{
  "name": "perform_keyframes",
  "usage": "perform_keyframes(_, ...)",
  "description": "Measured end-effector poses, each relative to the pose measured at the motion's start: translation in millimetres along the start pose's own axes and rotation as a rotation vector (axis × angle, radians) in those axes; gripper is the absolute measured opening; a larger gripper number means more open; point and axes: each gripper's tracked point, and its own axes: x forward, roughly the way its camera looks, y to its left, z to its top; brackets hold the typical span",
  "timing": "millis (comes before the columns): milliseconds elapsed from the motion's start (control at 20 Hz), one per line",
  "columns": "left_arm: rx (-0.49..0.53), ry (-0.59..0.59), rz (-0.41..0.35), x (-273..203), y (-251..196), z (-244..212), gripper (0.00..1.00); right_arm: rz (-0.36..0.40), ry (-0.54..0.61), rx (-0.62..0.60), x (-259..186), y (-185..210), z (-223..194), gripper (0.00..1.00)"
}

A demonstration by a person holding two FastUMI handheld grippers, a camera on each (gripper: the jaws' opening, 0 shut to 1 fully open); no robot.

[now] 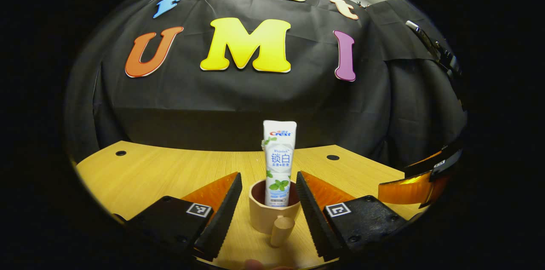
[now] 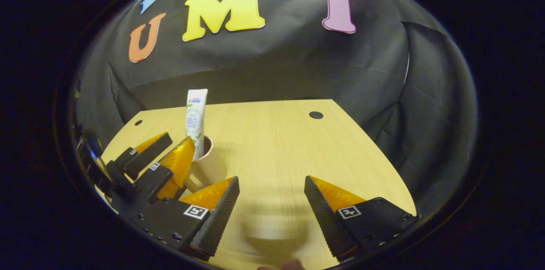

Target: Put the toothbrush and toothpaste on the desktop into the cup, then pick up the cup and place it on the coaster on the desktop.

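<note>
Toothpaste (image 1: 279, 163) — white tube upright in tan handled cup (image 1: 272, 214) | left claw (image 1: 268, 202) released, straddling cup | right claw (image 2: 271, 206) released

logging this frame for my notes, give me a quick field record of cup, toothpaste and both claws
cup: upright on the desktop, handle toward the left gripper view's camera
toothpaste: standing upright inside the cup
left claw: open, one finger on each side of the cup, contact not clear
right claw: open, holding nothing, over bare desktop beside the cup
toothbrush, coaster: cannot tell
</note>
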Motion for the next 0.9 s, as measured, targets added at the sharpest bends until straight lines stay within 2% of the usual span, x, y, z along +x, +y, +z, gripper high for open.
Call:
perform_keyframes(100,-0.018,-0.004,0.025,-15.3,13.8,11.2,0.88,0.001,0.006,0.009,-4.9,5.9,9.0,0.94)
perform_keyframes(350,-0.046,0.015,0.120,-59.1,58.2,38.7,0.88,0.050,0.073,0.009,-13.2,45.9,22.2,0.94)
perform_keyframes(550,-0.026,0.033,0.186,-95.7,95.3,57.6,0.93,0.094,0.177,0.008,-10.6,88.7,22.9,0.95)
perform_keyframes(900,-0.034,0.022,0.326,-141.8,161.6,87.5,0.94,0.100,0.394,0.062,17.7,136.2,1.0,0.94)
